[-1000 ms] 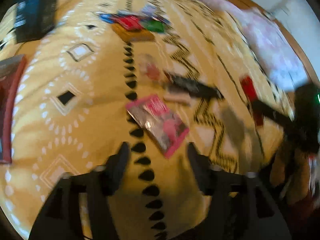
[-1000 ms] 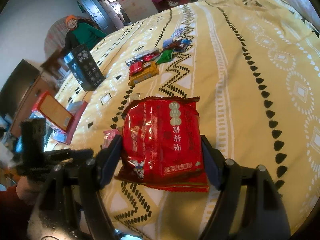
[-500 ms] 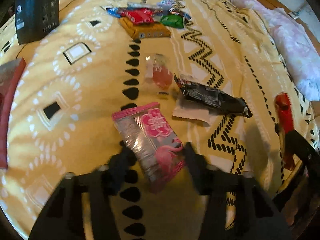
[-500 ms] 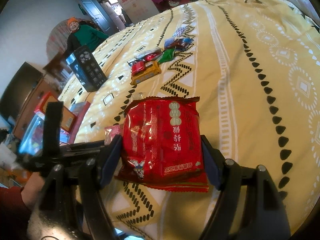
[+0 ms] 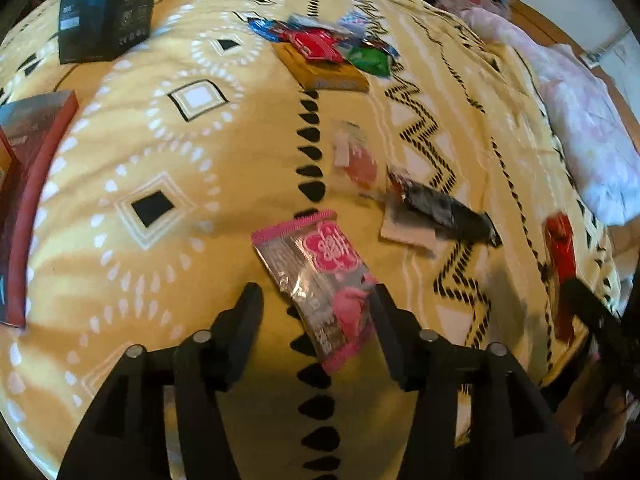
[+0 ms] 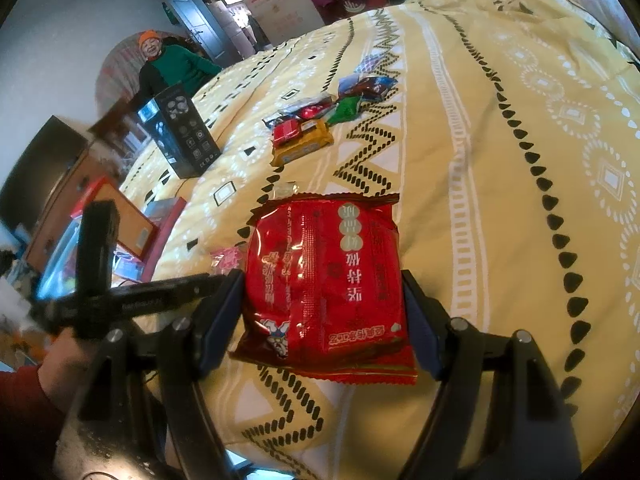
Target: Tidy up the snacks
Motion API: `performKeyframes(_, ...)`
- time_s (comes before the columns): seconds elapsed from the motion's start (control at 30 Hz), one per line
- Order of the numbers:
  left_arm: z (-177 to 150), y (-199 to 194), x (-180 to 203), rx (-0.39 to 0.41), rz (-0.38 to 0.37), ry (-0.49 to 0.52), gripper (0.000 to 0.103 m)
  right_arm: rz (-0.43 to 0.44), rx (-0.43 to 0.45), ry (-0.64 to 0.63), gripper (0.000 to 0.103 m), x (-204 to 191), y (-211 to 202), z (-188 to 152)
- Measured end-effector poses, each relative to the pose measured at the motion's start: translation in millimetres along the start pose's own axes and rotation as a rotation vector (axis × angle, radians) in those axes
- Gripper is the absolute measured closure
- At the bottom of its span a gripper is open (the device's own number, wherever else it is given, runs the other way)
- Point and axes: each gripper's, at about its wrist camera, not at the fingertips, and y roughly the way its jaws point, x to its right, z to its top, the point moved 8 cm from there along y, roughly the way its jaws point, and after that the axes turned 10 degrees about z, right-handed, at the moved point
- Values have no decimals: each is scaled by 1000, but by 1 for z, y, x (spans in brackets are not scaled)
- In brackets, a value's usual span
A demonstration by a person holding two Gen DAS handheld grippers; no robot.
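Nearest to me, my right gripper (image 6: pixel 322 312) was clamped on the big red snack packet (image 6: pixel 326 284), both pads hard against its sides and the bag puffed up between them. My worry there was the foil: slick and air-filled, it could squirt out of the grip if I swung it fast.

My left gripper (image 5: pixel 316 312) had just been opening, and its jaws stood apart around the pink packet (image 5: pixel 316 280), which lay slantwise on the yellow bedspread (image 5: pixel 180 248). The right pad looked to be touching the packet's edge, the left pad stood clear. Closing from there, I judged I might only catch a corner, or shove the flat wrapper along the soft cloth and bunch the cover instead.

Just beyond lay a black wrapper (image 5: pixel 444 212) on a white sachet, near enough to be dragged. Far off sat the snack pile (image 5: pixel 332 52) I took as the collecting spot; a careless drop could scatter it.
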Motion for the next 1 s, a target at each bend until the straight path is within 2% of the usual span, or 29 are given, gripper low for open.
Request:
performKeyframes(0.07,1,5,9,-7,22,9,32,2,-1,3,27,0,1,-1)
performKeyframes(0.13,3,13,12,-7,57,19,32,4,0,8,27,0,2,-1)
performKeyframes(0.2,6,20,14,-2,90,31,33,7,-2,8,27,1,3,-1)
performKeyframes(0.27,7,21,19,18,106,89,43,12,-5,6,27,0,4,-1)
performKeyframes(0.33,3,19,33,13,60,191,50,13,-5,4,27,1,4,-1)
performKeyframes(0.4,-1,11,49,18,-37,290,55,11,-2,6,28,2,3,0)
performKeyframes(0.47,-1,5,54,48,-26,367,55,8,4,9,28,4,3,0)
performKeyframes(0.53,2,0,50,58,-20,361,56,5,13,15,28,6,2,2)
performKeyframes(0.7,24,-31,34,165,85,328,56,-19,29,-21,28,-2,0,11)
performKeyframes(0.9,54,-75,2,279,197,273,56,-31,52,-110,28,-33,-6,34)
performKeyframes(1.0,60,-99,-10,332,218,259,56,-35,67,-159,28,-53,-10,47)
